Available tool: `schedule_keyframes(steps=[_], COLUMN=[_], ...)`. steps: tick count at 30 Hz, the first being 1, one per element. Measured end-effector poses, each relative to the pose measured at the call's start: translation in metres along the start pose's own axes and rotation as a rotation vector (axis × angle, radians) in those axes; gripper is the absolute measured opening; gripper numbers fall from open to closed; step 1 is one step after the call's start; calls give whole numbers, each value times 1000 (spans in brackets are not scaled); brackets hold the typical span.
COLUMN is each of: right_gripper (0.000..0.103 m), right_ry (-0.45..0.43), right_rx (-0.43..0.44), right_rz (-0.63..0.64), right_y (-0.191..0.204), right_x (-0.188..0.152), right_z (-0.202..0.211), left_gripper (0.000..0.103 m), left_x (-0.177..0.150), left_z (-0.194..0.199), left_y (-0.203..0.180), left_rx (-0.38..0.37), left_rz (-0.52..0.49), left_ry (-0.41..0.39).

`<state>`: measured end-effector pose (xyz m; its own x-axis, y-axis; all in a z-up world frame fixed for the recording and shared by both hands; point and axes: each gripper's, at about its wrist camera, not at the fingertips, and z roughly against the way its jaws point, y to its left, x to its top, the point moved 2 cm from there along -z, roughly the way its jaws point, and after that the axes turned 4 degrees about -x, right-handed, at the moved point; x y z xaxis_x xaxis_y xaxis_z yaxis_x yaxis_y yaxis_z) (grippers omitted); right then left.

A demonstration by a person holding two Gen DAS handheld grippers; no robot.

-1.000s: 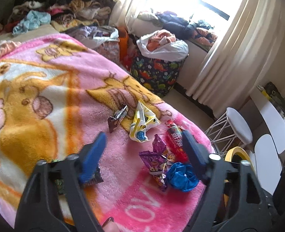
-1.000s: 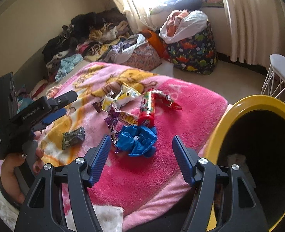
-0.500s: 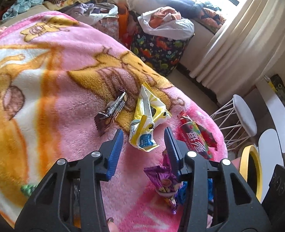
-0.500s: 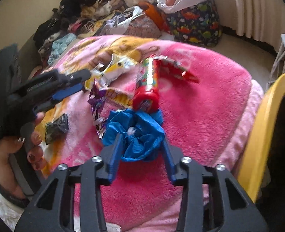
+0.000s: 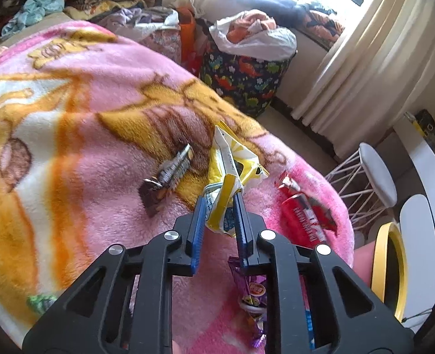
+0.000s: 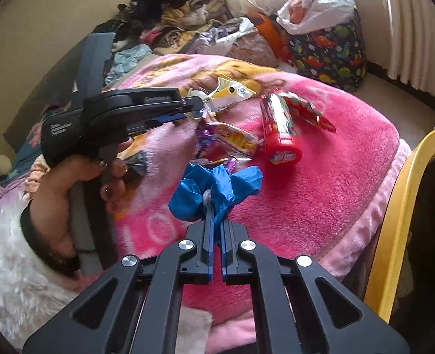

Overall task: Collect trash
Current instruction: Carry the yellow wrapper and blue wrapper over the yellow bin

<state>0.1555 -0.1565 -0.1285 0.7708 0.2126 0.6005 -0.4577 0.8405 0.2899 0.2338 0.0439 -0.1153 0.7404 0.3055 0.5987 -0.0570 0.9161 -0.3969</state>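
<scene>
Left gripper (image 5: 219,206) closing on the yellow-and-white snack wrapper (image 5: 230,174), pads on either side of its near end, wrapper standing up off the pink cartoon blanket (image 5: 93,124) on the bed. Right gripper (image 6: 216,219) clenched tight on the crumpled blue plastic bag (image 6: 214,190), bag bunched just beyond the fingertips at the near edge of the blanket. Just left of the yellow wrapper, a dark crumpled wrapper (image 5: 167,177); to its right, a red snack tube (image 5: 304,218) with a torn red wrapper beside it. Near and under the left gripper, a purple candy wrapper (image 5: 251,292). In the right wrist view, a hand (image 6: 78,183) with a white fluffy sleeve wrapped around the left gripper's handle. At the far right, low beside the bed, a yellow-rimmed bin (image 5: 390,268). Far beyond the bed, a dinosaur-print basket (image 5: 247,79) stuffed with laundry, next to cream curtains (image 5: 374,59).
</scene>
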Motion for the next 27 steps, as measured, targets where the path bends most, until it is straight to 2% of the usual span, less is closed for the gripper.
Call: schedule_keyframes(steps=[10, 27], right_gripper=[3, 3], right_ry=[-87, -215], right_rx=[-2, -52], right_rz=[-2, -64], right_y=[1, -25], right_x=[8, 8], right_z=[40, 103], left_gripper=[13, 13], left_x=[17, 13], left_z=[55, 102], left_y=[-12, -54], left_rx=[-31, -93], left_rz=[-13, -80], left_ry=[-122, -184])
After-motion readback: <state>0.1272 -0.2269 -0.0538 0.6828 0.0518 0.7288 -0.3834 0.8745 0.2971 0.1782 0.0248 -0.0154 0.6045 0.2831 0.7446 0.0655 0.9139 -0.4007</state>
